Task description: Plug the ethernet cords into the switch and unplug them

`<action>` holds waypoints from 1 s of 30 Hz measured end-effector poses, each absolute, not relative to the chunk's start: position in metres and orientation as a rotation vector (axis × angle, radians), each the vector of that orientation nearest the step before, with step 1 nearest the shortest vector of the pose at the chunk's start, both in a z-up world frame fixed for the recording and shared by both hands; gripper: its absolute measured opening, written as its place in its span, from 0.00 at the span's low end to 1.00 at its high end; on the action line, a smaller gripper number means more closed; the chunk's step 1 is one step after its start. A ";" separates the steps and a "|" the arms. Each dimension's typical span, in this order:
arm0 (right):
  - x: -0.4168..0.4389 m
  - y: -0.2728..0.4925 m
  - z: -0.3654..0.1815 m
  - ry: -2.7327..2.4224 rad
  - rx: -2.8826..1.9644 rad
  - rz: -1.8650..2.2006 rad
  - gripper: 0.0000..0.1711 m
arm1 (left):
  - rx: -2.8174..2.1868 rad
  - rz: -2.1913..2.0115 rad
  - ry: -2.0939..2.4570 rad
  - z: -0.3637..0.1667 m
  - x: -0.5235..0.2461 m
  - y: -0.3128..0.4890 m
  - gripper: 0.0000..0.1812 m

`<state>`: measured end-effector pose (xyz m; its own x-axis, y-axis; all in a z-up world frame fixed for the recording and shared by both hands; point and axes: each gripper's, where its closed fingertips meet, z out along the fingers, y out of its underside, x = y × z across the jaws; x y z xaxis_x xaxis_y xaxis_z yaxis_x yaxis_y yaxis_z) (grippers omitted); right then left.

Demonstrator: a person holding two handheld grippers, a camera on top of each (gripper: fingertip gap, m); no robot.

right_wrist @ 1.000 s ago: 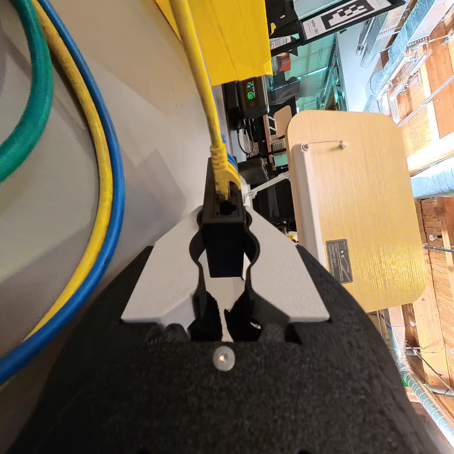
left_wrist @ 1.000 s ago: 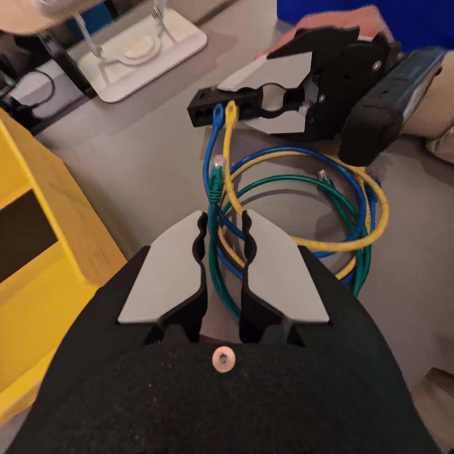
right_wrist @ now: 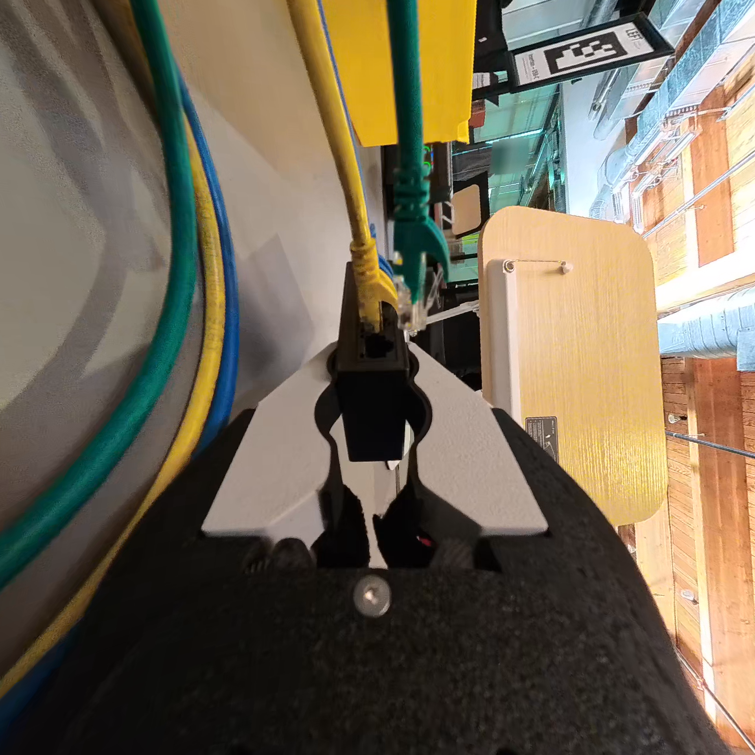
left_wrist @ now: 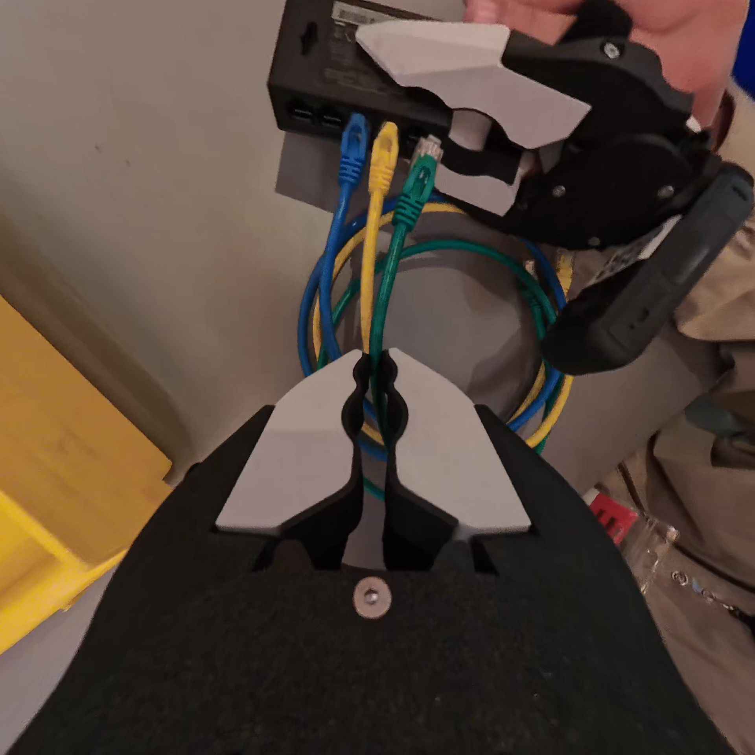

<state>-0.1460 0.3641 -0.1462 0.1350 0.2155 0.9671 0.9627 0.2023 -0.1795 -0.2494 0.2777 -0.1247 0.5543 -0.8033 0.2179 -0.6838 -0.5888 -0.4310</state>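
Left fingers: the left gripper [left_wrist: 372, 359] is nearly closed, its grey fingers [left_wrist: 310, 441] pinching the green cord [left_wrist: 382, 294] at the tips, some way back from its plug.
Green plug: the green cord's clear-tipped plug [left_wrist: 425, 157] is held up just in front of the switch's port row, to the right of the yellow plug, not seated; in the right wrist view its tip [right_wrist: 412, 302] hangs just beside the switch face, apart from the port.
Right fingers: the right gripper [right_wrist: 374, 355] is clamped narrowly on the end of the black switch [right_wrist: 374, 412], one grey finger [right_wrist: 278, 461] on each flat side; from the left wrist view it [left_wrist: 441, 135] comes in from the right.
Switch: the switch [left_wrist: 327, 77] is lifted off the grey table [left_wrist: 143, 184], ports facing the left gripper.
Plugged cords: the blue cord [left_wrist: 351, 151] and the yellow cord [left_wrist: 383, 159] sit side by side in the ports; two ports to their left are open.
Slack: all three cords loop in a coil on the table below the switch.
Surroundings: a yellow bin [left_wrist: 61, 470] stands at the left edge.
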 end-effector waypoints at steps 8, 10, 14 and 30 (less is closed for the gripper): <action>-0.149 0.363 -0.146 -1.334 -1.249 -0.823 0.16 | -2.522 -0.595 1.189 -0.138 -0.243 0.281 0.03; -0.148 0.364 -0.146 -1.332 -1.252 -0.826 0.16 | -2.525 -0.630 1.172 -0.139 -0.242 0.281 0.03; -0.146 0.365 -0.146 -1.328 -1.256 -0.833 0.16 | -2.530 -0.689 1.132 -0.140 -0.240 0.282 0.03; -0.144 0.367 -0.148 -1.366 -1.227 -0.947 0.16 | -2.549 -0.728 1.019 -0.142 -0.237 0.279 0.03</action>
